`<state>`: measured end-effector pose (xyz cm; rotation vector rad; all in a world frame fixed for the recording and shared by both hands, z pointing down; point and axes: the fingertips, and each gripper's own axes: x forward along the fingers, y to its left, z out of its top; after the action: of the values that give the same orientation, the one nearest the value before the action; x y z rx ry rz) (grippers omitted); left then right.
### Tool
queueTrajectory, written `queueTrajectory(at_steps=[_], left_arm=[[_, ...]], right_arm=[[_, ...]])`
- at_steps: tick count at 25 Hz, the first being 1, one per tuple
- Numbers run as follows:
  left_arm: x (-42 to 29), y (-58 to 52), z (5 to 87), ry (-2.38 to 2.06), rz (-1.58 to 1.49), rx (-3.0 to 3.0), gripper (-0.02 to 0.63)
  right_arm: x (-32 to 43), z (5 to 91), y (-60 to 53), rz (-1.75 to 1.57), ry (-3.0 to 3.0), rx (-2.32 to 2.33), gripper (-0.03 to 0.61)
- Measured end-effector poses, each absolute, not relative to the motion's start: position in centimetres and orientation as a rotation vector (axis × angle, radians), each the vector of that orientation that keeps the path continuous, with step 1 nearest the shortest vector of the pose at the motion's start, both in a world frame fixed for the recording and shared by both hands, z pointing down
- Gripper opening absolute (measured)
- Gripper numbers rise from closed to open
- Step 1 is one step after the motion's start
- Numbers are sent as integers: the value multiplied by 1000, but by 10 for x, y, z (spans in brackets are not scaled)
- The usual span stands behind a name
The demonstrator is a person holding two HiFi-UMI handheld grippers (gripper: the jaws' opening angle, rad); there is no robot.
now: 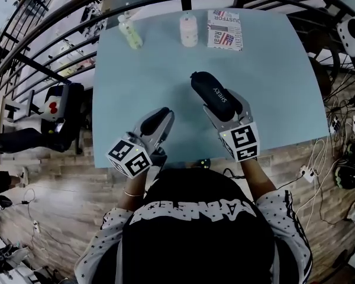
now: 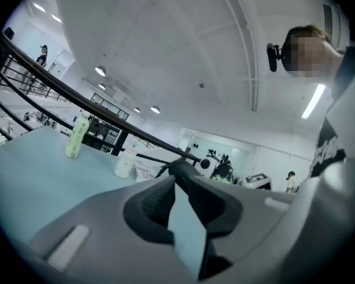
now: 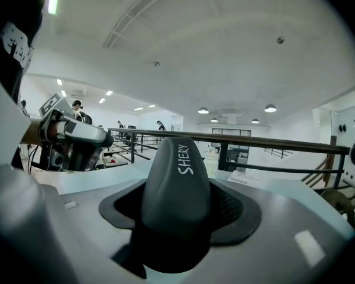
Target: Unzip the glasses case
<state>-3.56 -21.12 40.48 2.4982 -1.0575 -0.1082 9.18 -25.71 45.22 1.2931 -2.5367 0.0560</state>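
The black glasses case [image 1: 208, 87], printed with white letters, is held off the light blue table [image 1: 272, 81] by my right gripper [image 1: 225, 108], which is shut on its near end. In the right gripper view the case [image 3: 178, 164] fills the space between the jaws of that gripper [image 3: 180, 203] and sticks out forward. My left gripper [image 1: 161, 117] hovers to the left of the case near the table's front edge, apart from it. Its jaws [image 2: 176, 182] meet at the tips with nothing between them.
At the table's far side stand a green bottle [image 1: 130, 31], a white bottle [image 1: 189, 29] and a printed box [image 1: 225, 30]. A black railing [image 1: 77, 16] curves round the table. Cables lie on the wooden floor [image 1: 319, 176] at the right.
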Motion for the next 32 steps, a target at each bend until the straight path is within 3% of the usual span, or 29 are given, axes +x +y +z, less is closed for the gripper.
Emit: queueTrajectory(at_steps=[19, 32], left_arm=[[1, -215, 342, -797, -289, 2522, 0], [-2, -212, 335, -809, -293, 2494, 0]], right_arm=[[53, 353, -238, -348, -2743, 1192, 324], [-11, 359, -189, -612, -2750, 879, 324]])
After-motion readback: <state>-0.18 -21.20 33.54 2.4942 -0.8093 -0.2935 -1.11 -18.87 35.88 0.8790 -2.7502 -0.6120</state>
